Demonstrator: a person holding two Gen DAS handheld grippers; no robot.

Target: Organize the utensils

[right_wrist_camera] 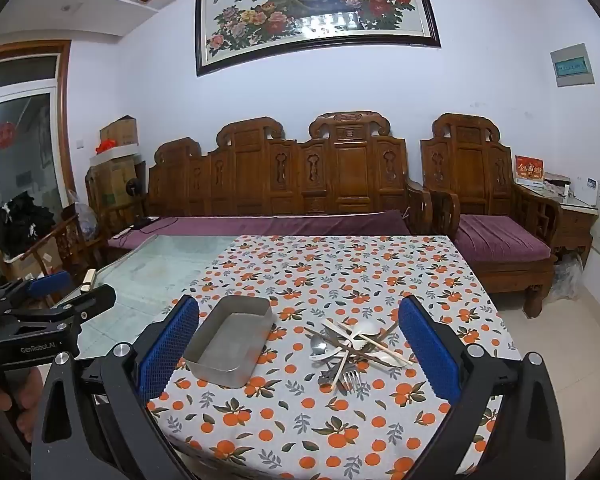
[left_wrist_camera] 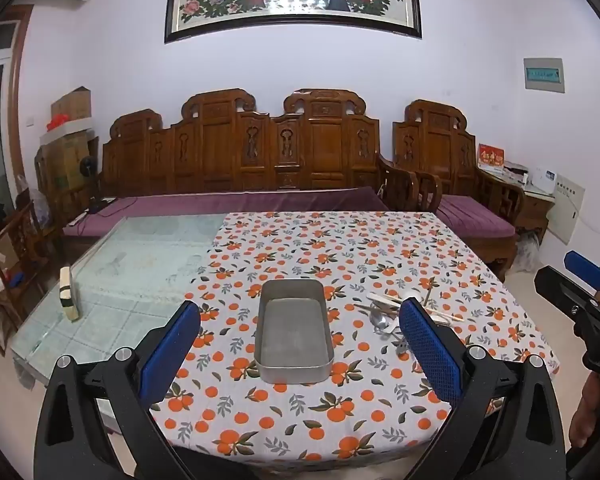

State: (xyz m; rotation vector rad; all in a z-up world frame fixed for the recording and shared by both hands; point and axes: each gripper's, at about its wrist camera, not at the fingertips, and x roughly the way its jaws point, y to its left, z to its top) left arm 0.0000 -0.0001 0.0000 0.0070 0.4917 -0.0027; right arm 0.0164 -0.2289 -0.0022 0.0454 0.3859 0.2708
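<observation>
An empty metal tray (left_wrist_camera: pixel 294 330) stands on the orange-print tablecloth (left_wrist_camera: pixel 340 248); it also shows in the right wrist view (right_wrist_camera: pixel 230 340). To its right lies a tangled pile of utensils (right_wrist_camera: pixel 354 346): a metal spoon, white plastic spoons, a fork and chopsticks. In the left wrist view the pile (left_wrist_camera: pixel 384 312) is partly hidden behind a finger. My left gripper (left_wrist_camera: pixel 300 324) is open and empty, above the near table edge, facing the tray. My right gripper (right_wrist_camera: pixel 300 320) is open and empty, facing the space between tray and pile.
The left part of the table is bare glass (left_wrist_camera: pixel 140 264), with a small block (left_wrist_camera: pixel 69 294) near its left edge. A wooden sofa (left_wrist_camera: pixel 244 160) with purple cushions and a chair (right_wrist_camera: pixel 488 216) stand behind the table. Boxes are stacked at the far left.
</observation>
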